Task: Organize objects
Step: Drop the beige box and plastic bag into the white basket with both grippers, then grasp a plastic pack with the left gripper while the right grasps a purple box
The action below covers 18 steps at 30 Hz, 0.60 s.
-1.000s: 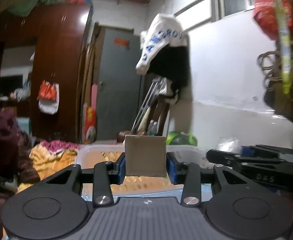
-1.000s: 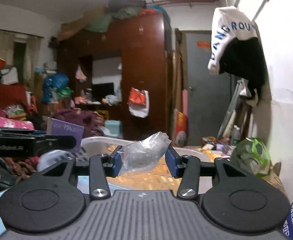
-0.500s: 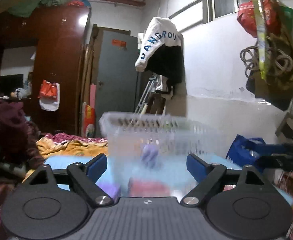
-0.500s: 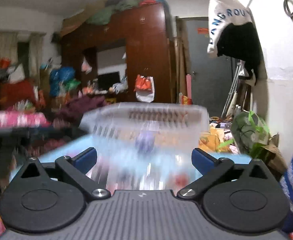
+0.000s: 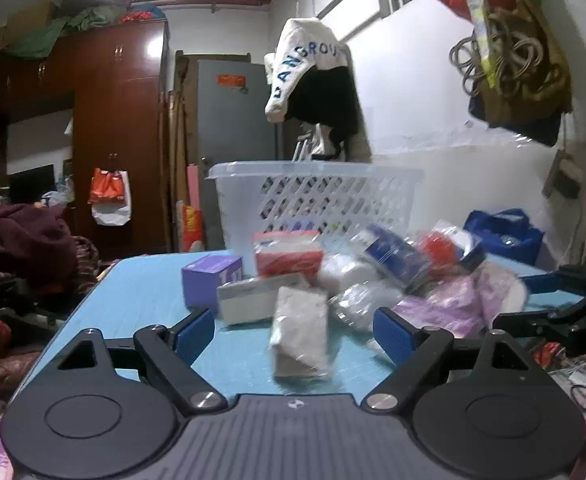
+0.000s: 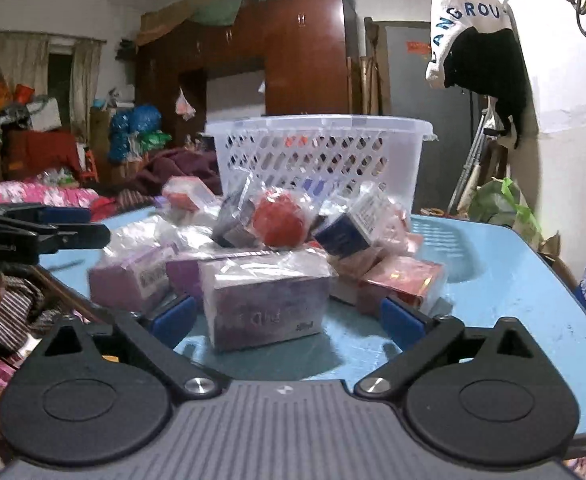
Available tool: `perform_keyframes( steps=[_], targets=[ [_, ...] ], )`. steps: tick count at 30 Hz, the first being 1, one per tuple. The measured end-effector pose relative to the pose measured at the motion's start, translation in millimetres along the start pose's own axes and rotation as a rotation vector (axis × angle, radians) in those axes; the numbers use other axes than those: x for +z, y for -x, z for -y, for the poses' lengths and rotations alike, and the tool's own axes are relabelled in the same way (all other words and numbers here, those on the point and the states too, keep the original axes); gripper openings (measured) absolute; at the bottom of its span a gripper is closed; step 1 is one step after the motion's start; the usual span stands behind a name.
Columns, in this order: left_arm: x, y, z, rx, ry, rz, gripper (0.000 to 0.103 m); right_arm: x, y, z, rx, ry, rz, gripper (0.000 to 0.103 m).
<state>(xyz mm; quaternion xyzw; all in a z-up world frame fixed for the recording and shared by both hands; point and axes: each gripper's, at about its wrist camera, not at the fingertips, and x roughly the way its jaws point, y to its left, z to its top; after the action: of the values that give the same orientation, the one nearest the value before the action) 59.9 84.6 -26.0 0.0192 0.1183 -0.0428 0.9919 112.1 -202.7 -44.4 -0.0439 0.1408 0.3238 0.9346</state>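
Jaws wide on left gripper [image 5: 295, 330], wrapped packet [image 5: 300, 334] between, untouched

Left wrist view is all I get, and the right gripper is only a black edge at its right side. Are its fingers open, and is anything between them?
Observer: The right gripper is open. Its fingers have just opened wide and eased in a little. A purple wrapped box stands between them, and neither finger touches it.
Operator: My pile hides that side. What lies to the right of that box?
Observer: A red flat box in clear wrap. It lies on the blue table, just beyond the right finger.
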Motion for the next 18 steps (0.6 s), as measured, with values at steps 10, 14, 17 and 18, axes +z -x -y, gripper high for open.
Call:
perform_keyframes(
  steps=[10,14,17,18],
  targets=[
    [-16,-22,9,0.022,-0.027,-0.043,0.045,-17,8,-2,0.051,0.006,0.050,0.067],
    [-19,-23,12,0.016,-0.023,-0.033,0.044,-15,17,3,0.046,-0.010,0.074,0.067],
    [-22,-17,11,0.008,-0.025,0.002,0.044,-11,22,11,0.056,-0.046,0.096,0.067],
    [-23,-14,9,0.005,-0.013,0.012,0.044,-9,24,13,0.059,-0.059,0.103,0.067]
  ],
)
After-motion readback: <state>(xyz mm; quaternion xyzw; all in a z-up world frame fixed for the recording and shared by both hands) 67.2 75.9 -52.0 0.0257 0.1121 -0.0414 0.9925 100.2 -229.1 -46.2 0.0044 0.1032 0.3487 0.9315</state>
